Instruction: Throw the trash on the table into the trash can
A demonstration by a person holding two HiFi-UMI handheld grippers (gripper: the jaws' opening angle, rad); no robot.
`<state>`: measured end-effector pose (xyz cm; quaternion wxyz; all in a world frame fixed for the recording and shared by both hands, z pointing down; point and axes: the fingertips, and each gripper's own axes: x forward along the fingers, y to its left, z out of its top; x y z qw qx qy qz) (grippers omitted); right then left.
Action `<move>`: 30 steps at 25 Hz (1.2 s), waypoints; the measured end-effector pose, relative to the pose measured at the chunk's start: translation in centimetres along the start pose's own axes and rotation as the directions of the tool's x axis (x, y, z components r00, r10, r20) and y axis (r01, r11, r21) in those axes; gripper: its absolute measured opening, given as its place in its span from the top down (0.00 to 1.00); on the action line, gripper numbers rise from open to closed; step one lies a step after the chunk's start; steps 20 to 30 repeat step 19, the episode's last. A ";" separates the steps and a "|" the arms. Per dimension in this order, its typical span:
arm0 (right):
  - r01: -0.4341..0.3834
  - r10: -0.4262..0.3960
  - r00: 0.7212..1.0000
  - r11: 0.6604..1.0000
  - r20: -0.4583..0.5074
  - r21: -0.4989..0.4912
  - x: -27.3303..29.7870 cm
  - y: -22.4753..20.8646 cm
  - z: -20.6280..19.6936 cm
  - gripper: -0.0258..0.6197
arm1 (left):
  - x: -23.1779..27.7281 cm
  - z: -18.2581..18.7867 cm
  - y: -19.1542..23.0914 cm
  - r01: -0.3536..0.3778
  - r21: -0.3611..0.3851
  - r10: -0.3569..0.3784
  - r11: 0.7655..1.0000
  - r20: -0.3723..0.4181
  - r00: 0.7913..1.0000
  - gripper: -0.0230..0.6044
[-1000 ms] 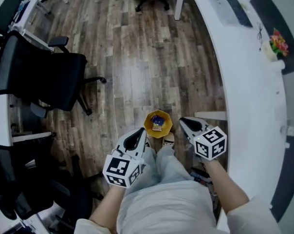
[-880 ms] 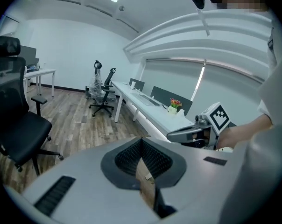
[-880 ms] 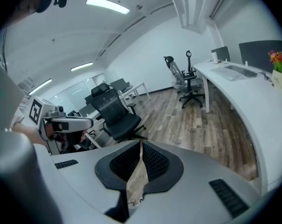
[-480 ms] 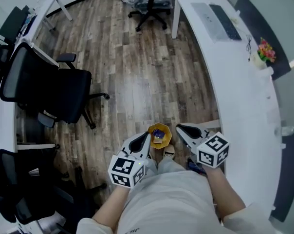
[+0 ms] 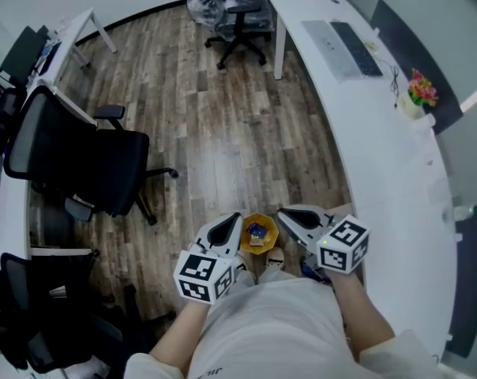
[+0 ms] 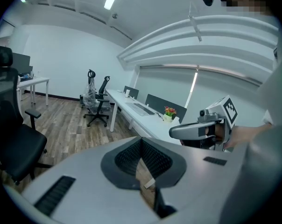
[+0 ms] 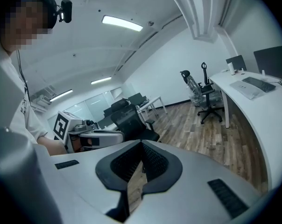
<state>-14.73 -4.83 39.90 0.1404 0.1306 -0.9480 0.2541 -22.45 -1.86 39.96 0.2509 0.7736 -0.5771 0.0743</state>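
Yellow plastic catches the eye first: the can stands on the wood floor at the lower centre of the head view, right by the person's feet. Trash already lies inside it, one piece blue and one tan. So at least one drop looks done.

Neither tool carries anything now. The left gripper has its jaws pressed together at the tips, and in its own view only a sliver of floor shows behind them. The right gripper is likewise closed on nothing.

What remains is harder to judge. The table sweeps up the right side of the head view. The stretch I can see holds a keyboard and a pot of flowers towards the upper right, and no plain litter. Its near end is cut off by the frame, so I cannot tell whether more trash waits there. If some does, the next step would be a turn back to the table for another pick.

As for pose, both hands are held low and close in front of the body. The grippers sit just beside the can, one on each side, roughly level with each other. Each points forward and a little downward, tips angled slightly inward, marker cubes nearest the person. Each gripper's camera catches the other gripper alongside.
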 end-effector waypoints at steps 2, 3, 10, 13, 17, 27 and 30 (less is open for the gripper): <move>-0.006 0.006 1.000 1.000 0.000 0.001 0.1 0.2 0.0 0.91 | 0.0 0.3 -0.1 0.007 0.010 -0.007 1.000 0.002 1.000 0.96; -0.010 0.010 1.000 1.000 -0.001 0.001 0.2 0.3 0.0 0.91 | 0.0 0.4 -0.1 0.009 0.013 -0.009 1.000 0.002 1.000 0.96; -0.032 0.032 0.999 0.999 -0.006 -0.002 0.5 0.6 0.1 0.91 | 0.1 0.7 -0.3 0.016 0.021 -0.016 1.000 -0.005 1.000 0.96; -0.037 0.037 0.999 0.999 -0.010 -0.007 0.6 0.5 0.3 0.91 | 0.2 1.0 -0.2 0.015 0.025 -0.015 1.000 -0.004 1.000 0.96; -0.045 0.044 0.999 0.999 -0.026 -0.024 0.5 0.7 0.5 0.91 | 0.0 0.8 -0.2 0.010 0.016 -0.010 1.000 -0.004 1.000 0.96; -0.049 0.048 0.998 0.998 -0.031 -0.035 0.5 0.8 0.5 0.91 | -0.2 0.6 -0.1 0.006 0.011 -0.006 1.000 -0.006 1.000 0.96; -0.049 0.048 0.998 0.998 -0.031 -0.035 0.5 0.8 0.5 0.91 | -0.2 0.6 -0.1 0.006 0.011 -0.006 1.000 -0.006 1.000 0.96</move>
